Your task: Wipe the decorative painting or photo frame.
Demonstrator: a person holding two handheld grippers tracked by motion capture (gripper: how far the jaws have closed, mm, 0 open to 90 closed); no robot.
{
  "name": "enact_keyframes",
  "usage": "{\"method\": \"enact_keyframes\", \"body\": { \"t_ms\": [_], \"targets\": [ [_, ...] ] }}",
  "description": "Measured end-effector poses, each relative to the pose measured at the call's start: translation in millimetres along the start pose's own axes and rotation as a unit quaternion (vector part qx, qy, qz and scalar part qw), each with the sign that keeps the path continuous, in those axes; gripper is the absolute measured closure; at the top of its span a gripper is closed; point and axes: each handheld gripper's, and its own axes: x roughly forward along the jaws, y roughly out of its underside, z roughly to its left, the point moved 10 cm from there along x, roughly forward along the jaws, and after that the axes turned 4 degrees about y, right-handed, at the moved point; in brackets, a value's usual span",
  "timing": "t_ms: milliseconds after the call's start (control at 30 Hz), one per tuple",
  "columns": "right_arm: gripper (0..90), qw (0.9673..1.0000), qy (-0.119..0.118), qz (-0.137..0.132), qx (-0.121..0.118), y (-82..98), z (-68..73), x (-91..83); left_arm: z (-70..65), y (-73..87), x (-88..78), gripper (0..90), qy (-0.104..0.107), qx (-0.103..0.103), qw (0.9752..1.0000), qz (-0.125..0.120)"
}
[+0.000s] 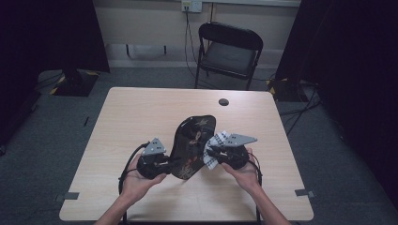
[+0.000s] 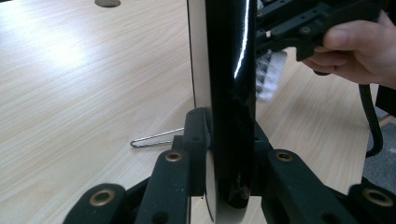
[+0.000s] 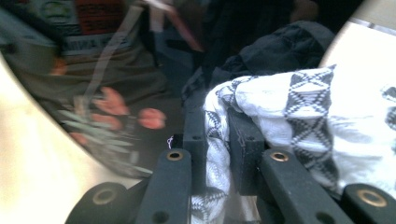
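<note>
Near the desk's front edge, left gripper [image 1: 165, 162] fingers pinch a glossy black oval tray [image 1: 192, 143] held tilted up; right gripper [image 1: 213, 152] fingers pinch a soft patterned black-and-white cloth [image 1: 217, 149] against it.

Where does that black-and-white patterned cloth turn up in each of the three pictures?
High view: patterned cloth right of centre, against the black lacquered tray.
Left gripper view: blurred patch upper right, behind the tray's edge.
Right gripper view: lower right, pinched in the jaws.
Shared landmark: the tray.
</note>
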Motion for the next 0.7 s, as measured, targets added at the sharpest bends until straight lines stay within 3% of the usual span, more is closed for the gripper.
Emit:
{"method": "enact_keyframes", "body": {
  "t_ms": [67,100,133,167,267,367,700],
  "targets": [
    [79.1,0.9999,-0.008,0.0,-0.006,-1.6,5.4,0.2,-0.1,0.0,0.0,77.3,-0.001,0.0,1.0,0.0],
    [79.0,0.9995,-0.024,0.0,-0.019,-4.6,18.2,0.9,-0.1,-0.1,0.2,77.4,-0.002,0.0,1.0,-0.002],
    [79.0,0.9995,-0.024,0.0,-0.019,-4.6,18.2,0.9,-0.1,-0.1,0.2,77.5,-0.002,0.0,1.0,-0.002],
    [79.0,0.9989,-0.038,0.0,-0.029,-5.9,27.0,2.0,-0.5,-0.2,0.3,77.4,-0.005,0.001,1.0,-0.004],
    [79.1,0.9986,-0.04,0.0,-0.035,-6.4,29.8,2.7,-0.3,-0.1,0.0,77.3,-0.004,0.002,1.0,-0.002],
    [79.3,0.9992,-0.034,-0.001,-0.022,-4.0,19.9,3.0,-0.3,-0.6,0.4,77.2,-0.003,0.001,1.0,-0.003],
    [79.0,0.9995,0.022,0.004,0.022,6.1,-22.8,1.4,-0.7,0.1,0.3,76.7,0.004,-0.007,1.0,-0.005]
  ]
}}
